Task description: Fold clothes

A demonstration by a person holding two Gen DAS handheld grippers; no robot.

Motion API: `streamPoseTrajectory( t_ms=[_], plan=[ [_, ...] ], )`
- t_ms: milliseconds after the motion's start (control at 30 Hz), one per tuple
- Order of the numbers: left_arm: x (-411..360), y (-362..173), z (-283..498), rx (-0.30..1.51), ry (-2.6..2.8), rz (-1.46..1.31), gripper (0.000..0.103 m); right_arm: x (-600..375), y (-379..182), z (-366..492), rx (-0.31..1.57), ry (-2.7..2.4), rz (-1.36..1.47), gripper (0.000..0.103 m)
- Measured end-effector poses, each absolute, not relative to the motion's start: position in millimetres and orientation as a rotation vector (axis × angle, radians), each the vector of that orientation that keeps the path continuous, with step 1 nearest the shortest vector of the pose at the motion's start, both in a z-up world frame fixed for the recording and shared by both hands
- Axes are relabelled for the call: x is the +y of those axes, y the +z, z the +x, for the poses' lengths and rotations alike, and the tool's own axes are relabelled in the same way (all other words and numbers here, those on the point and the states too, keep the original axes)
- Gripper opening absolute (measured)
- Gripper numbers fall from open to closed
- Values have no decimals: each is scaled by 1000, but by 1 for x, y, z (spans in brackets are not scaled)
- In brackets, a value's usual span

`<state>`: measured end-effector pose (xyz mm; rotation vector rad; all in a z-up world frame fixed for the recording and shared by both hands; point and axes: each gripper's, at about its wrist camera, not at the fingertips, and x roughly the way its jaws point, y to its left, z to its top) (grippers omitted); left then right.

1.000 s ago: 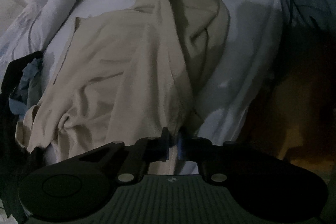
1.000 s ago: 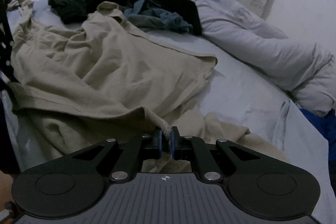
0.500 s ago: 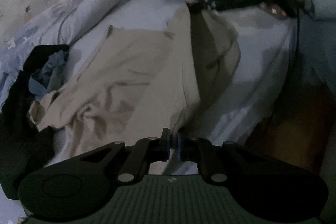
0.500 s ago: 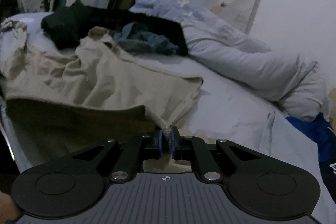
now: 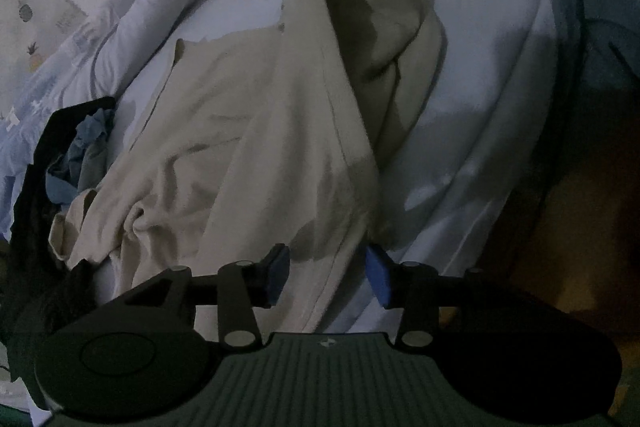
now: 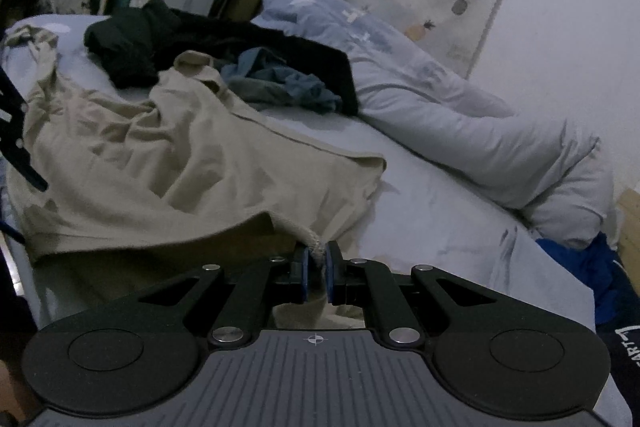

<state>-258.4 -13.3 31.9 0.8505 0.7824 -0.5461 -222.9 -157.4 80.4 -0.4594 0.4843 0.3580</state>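
Dimly, left claw (image 5: 327, 273) opening over beige garment (image 5: 240, 155); right claw (image 6: 315, 269) apparently pinches its hem.

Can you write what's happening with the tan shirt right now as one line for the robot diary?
left gripper: jaws opening, beige garment between | right gripper: shut on garment hem | garment: on bed

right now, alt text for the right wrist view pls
The right gripper is shut on a hem of a beige garment that lies rumpled across a pale blue bed. Behind it sit a heap of black clothes and a blue garment, with a rolled duvet along the wall.
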Motion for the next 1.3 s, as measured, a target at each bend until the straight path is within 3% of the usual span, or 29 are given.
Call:
streamPoseTrajectory(
  t_ms=[100, 167, 433, 667, 1300],
  plan=[
    [-15, 29, -258, 788, -534, 869, 16, -157, 81, -224, 484, 360, -459, 10],
    [-13, 32, -257, 779, -513, 856, 9, -157, 81, -224, 482, 359, -457, 10],
    [26, 95, -261, 620, -331, 533, 7, -162, 87, -226, 469, 342, -425, 10],
    [78, 178, -266, 415, -168, 208, 7, -158, 133, -246, 409, 357, -302, 9],
    [106, 370, -300, -70, -35, -32, 7, -132, 377, -293, -59, 254, -460, 9]
  ],
)
